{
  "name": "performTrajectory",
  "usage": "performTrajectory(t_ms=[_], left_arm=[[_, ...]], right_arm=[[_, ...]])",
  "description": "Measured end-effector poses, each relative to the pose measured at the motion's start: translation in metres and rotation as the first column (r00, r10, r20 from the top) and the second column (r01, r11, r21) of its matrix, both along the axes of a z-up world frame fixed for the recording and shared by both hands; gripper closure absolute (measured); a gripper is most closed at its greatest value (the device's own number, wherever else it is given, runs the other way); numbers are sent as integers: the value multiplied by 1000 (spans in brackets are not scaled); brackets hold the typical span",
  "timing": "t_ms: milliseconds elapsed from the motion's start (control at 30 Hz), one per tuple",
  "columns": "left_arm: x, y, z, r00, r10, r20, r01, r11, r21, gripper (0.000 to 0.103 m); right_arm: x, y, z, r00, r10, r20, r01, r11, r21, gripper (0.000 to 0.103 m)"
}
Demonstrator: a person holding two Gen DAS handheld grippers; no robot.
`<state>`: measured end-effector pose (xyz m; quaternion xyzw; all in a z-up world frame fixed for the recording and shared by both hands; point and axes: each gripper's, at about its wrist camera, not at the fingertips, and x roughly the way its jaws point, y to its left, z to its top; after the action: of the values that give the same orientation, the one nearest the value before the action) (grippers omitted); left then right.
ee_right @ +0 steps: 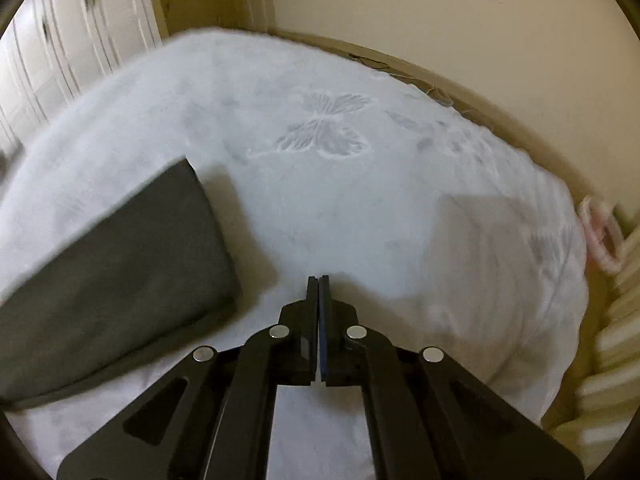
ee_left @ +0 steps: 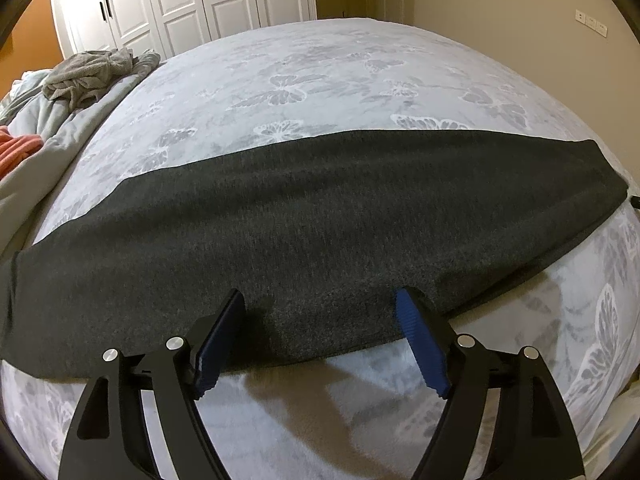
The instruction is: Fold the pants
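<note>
The dark grey pants (ee_left: 304, 224) lie flat as a long band across the bed, folded lengthwise. My left gripper (ee_left: 320, 300) is open, its blue-padded fingers spread over the near edge of the pants, holding nothing. In the right wrist view one end of the pants (ee_right: 112, 280) lies at the left. My right gripper (ee_right: 319, 278) is shut and empty, above the bare bedspread just right of that end.
The bed (ee_left: 320, 80) has a white bedspread with grey butterflies. A heap of grey and orange clothes (ee_left: 80, 80) lies at the far left. White wardrobe doors (ee_left: 180, 0) stand behind. A wall and wooden bed frame (ee_right: 480, 84) border the right side.
</note>
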<state>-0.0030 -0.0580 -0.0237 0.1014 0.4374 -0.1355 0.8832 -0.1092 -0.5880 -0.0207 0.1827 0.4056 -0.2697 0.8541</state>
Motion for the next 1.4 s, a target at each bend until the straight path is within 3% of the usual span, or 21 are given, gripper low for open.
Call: performTrajectory(t_ms=[67,100,133,167,300,367,533,600,633,667,700,767,867,933,967,1033,1133,1233,1300,1333,1400], left_arm=[[-1,-1,1,1000,-3,11,3,1000,8,27],[-2,-1,2,1000,-6,16,6,1000,5,27],[-3,0,3,1000,-9,17,9,1000,-3,27],[-5,1,5,1000,-11,19,12,1000,-17,27],[-11,13,16,999,-18,31,21,995,-95,25],[-13,20,23,999,-8,49,14,992,-122,22],[-7,36,30,998,32,57,-22,985,-169,21],[-1,44,29,998,45,35,-38,981,-191,21],[2,48,28,998,57,26,-51,979,-195,21],[4,52,27,997,69,22,-64,979,-196,21],[5,56,26,997,78,19,-73,978,-195,21],[7,66,26,995,98,21,-92,977,-191,21],[7,79,28,992,123,34,-114,975,-190,21],[8,91,28,990,140,27,-132,971,-199,21],[8,95,29,989,149,23,-142,970,-199,21],[8,104,29,986,166,22,-159,969,-189,21],[8,113,28,981,192,34,-186,974,-130,21],[6,124,26,977,208,39,-203,974,-99,21],[5,135,25,976,215,30,-211,971,-109,21],[4,142,24,975,220,21,-216,969,-117,21],[0,157,25,973,232,13,-228,965,-133,21]], right_arm=[[-7,16,10,999,48,17,-48,999,-11,91],[-9,26,14,997,78,21,-78,997,-13,81],[-10,34,18,995,95,27,-95,995,-16,56],[-11,36,21,994,106,40,-106,994,-19,44],[-8,45,24,986,132,99,-137,989,52,40],[3,37,18,989,106,104,-116,989,96,29],[29,25,-10,990,49,131,-86,952,293,29],[34,24,-14,988,5,155,-50,956,288,31],[37,24,-14,987,-2,158,-44,959,281,53],[41,24,-13,988,-2,153,-42,957,285,92],[46,26,-11,985,7,171,-62,946,319,92],[50,43,14,977,32,211,-89,960,264,92],[60,118,83,915,244,322,-294,949,118,92],[70,192,125,838,427,341,-454,891,-1,92],[77,237,140,786,522,331,-536,842,-58,92],[86,298,150,714,631,303,-630,768,-112,92],[106,374,135,636,733,240,-733,671,-107,92],[132,436,83,583,806,103,-805,591,-62,88],[139,464,37,582,811,-56,-813,579,-70,81],[137,467,25,581,809,-94,-814,578,-54,79],[121,458,29,597,800,-63,-802,595,-50,66]])
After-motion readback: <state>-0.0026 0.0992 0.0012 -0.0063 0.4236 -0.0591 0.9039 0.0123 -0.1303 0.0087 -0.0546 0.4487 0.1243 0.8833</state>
